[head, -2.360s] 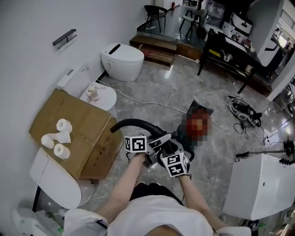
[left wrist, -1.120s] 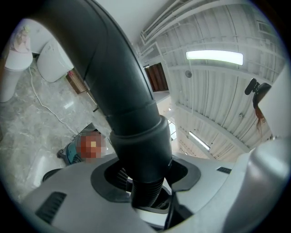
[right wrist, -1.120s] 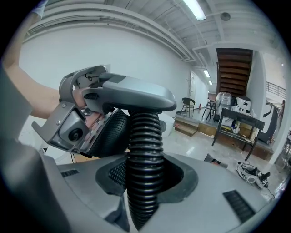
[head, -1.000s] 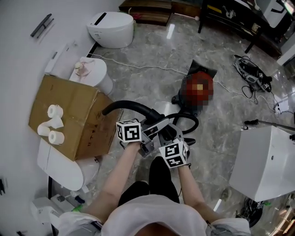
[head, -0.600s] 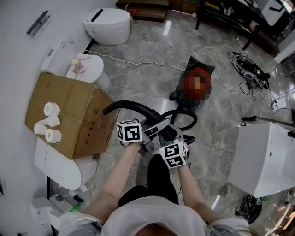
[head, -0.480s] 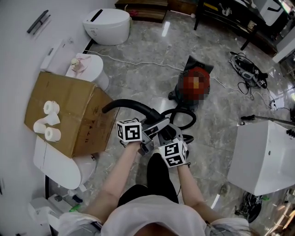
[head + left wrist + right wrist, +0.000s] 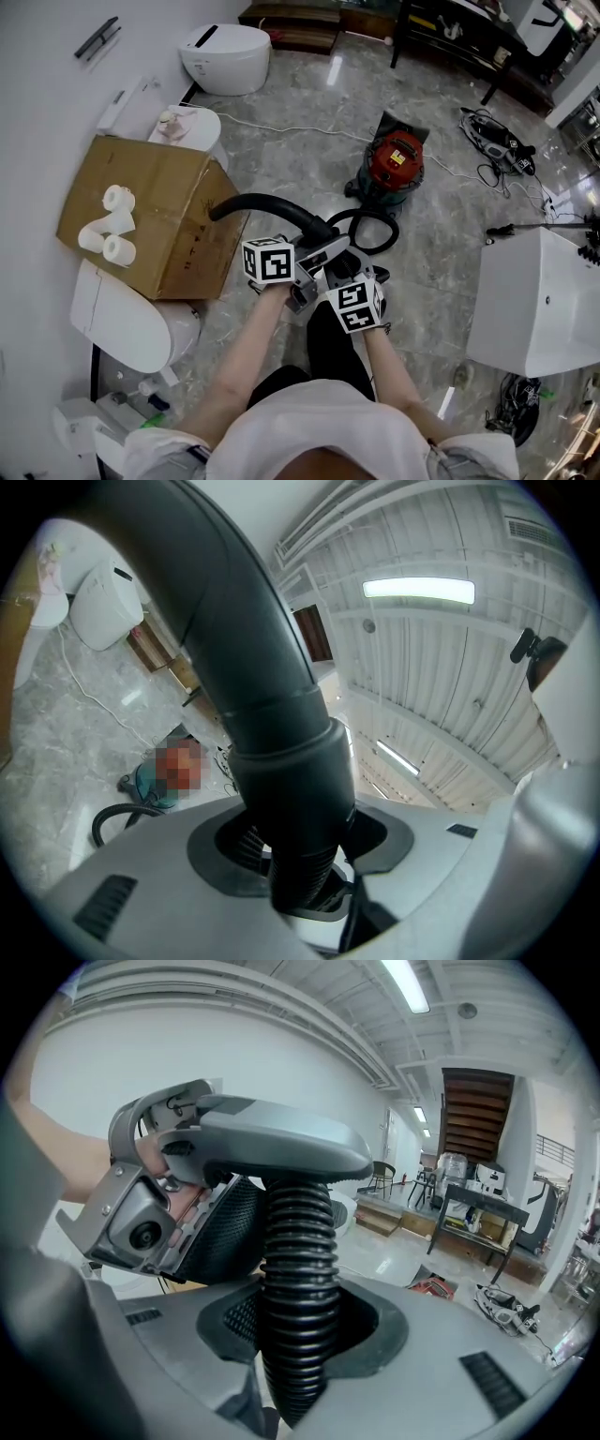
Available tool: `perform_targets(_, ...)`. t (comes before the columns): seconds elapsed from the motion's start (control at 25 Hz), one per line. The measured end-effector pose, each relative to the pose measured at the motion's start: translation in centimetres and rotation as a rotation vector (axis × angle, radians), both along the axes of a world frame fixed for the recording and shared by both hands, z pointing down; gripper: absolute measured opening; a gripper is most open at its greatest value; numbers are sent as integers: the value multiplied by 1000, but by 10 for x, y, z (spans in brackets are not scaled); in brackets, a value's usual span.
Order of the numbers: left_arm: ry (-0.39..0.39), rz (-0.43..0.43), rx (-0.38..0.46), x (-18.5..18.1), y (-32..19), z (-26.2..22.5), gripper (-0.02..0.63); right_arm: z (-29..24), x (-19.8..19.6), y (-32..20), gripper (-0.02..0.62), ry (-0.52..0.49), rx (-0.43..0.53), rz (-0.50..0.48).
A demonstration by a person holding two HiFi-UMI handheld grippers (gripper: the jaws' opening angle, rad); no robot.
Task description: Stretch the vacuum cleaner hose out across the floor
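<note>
Backing off, the left tool (image 7: 302,869) and right tool (image 7: 298,1340) now sit farther from the red vacuum (image 7: 395,161) at upper centre. Left pinches the smooth cuff (image 7: 286,761) of the hose (image 7: 373,232), right its ribbed part just beside. Slack loops on the floor (image 7: 291,150) below the vacuum.

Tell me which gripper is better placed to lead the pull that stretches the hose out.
Probably the left gripper: its jaws clamp the rigid end tube, so pulling there draws the whole length. The right gripper grips the ribbed hose, nearer the slack loop beside the vacuum cleaner.
</note>
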State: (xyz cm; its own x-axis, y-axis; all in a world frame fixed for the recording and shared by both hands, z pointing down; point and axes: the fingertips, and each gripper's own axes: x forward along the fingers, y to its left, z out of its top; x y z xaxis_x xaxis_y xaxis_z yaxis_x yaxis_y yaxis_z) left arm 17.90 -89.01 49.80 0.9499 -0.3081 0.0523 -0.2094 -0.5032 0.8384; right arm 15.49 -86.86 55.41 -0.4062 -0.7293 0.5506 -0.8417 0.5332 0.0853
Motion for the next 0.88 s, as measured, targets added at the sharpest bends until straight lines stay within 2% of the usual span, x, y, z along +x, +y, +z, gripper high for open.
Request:
perform_targets(0.44, 38, 61, 55, -25, 120, -35, 204, -32, -26, 114, 147, 5, 62, 43)
perform_targets(0.64, 65, 79, 55, -39, 179, -42, 204, -38, -39, 170, 146, 20, 72, 36)
perform_targets(0.88, 103, 50, 53, -56, 235, -47, 204, -43, -53, 227, 146, 45, 96, 8)
